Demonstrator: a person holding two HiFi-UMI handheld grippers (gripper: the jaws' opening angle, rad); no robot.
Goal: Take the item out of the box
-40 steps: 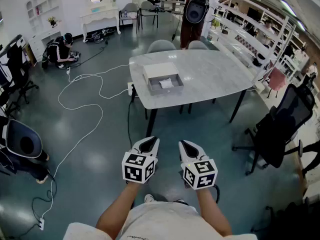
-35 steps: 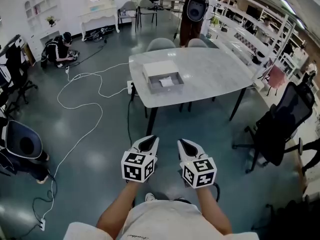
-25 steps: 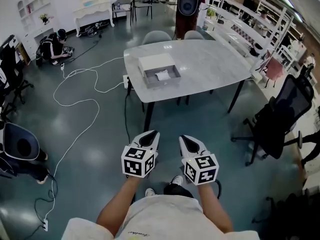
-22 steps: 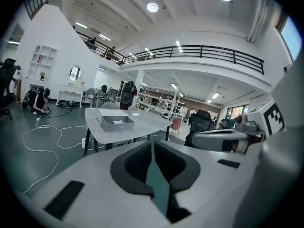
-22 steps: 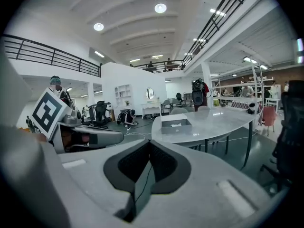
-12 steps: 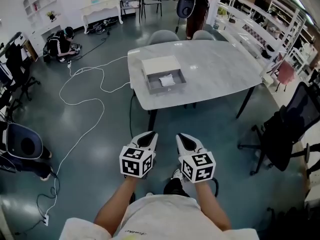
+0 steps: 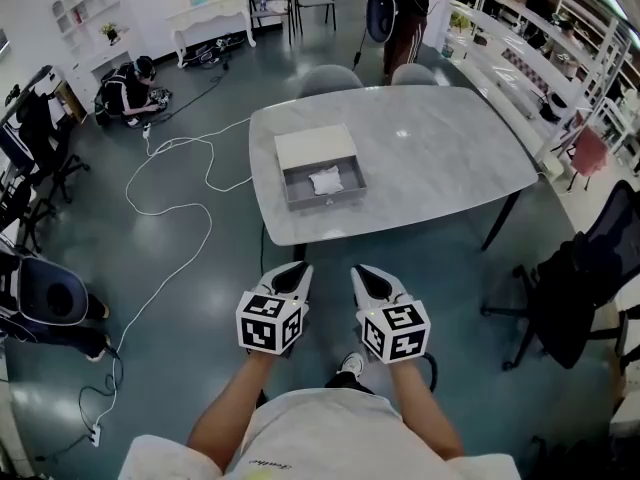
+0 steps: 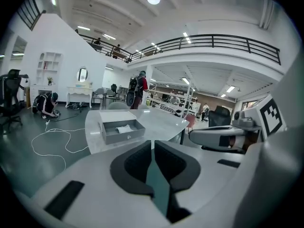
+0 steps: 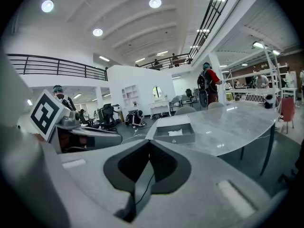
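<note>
A shallow grey box (image 7: 320, 180) lies open like a drawer on the near left part of the marble table (image 7: 440, 158), its white lid part behind it. Inside lies a crumpled white item (image 7: 325, 179). Both grippers hang in front of me over the floor, short of the table's near edge: the left gripper (image 7: 294, 272) and the right gripper (image 7: 361, 273), each shut with nothing between the jaws. The left gripper view shows the box (image 8: 121, 130) and the item (image 8: 125, 128) ahead; the right gripper view shows the box (image 9: 175, 134) too.
Two grey chairs (image 7: 330, 76) stand behind the table. A person with a backpack (image 7: 405, 3) stands beyond them, and another person (image 7: 135, 86) crouches at the far left. A white cable (image 7: 170, 203) snakes over the floor. Black office chairs stand right (image 7: 585, 278) and left (image 7: 45, 298).
The table and box have come nearer and lower in the head view. Both grippers stay shut, side by side. The person with the backpack has shifted at the back.
</note>
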